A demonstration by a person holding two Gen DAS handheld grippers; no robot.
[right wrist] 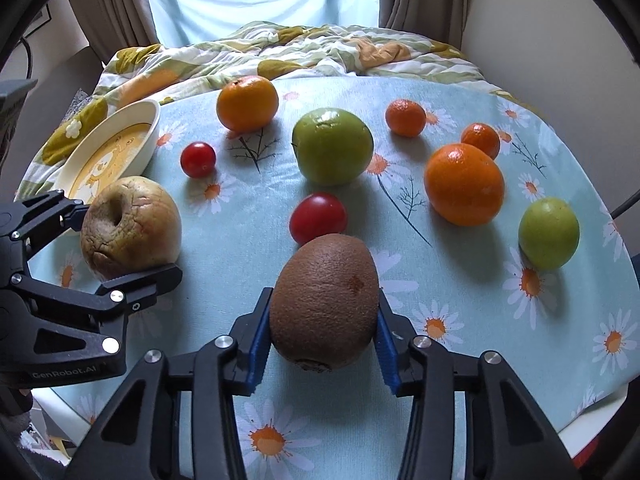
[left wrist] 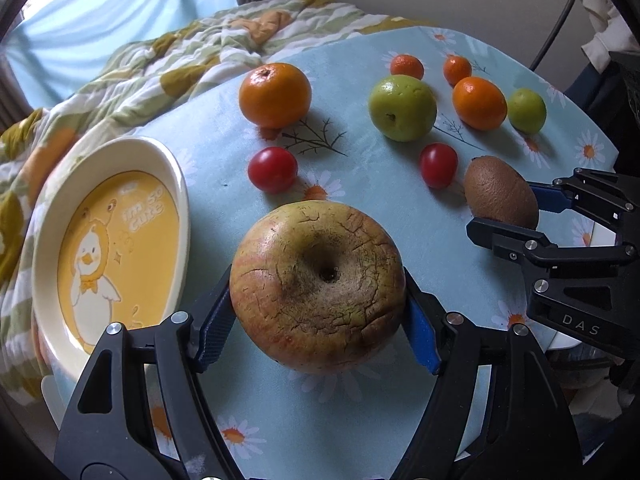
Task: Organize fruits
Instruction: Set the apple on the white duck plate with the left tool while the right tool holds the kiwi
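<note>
On the daisy-print table (right wrist: 500, 320), beside the yellow duck dish (left wrist: 52, 208), the left gripper (left wrist: 318, 312) clasped the big cracked apple (left wrist: 318, 288) between its blue pads, while the right gripper (right wrist: 324, 340) clamped the brown kiwi (right wrist: 326, 300). Both pickups looked made, so the step in hand was probably carrying them to the dish. The oranges, green fruits and small red tomatoes lay loose behind.

left gripper (left wrist: 318, 312) angled steeply down, jaws clamped on apple (left wrist: 318, 288), right gripper (right wrist: 320, 332) likewise, jaws gripping kiwi (right wrist: 325, 300)
</note>
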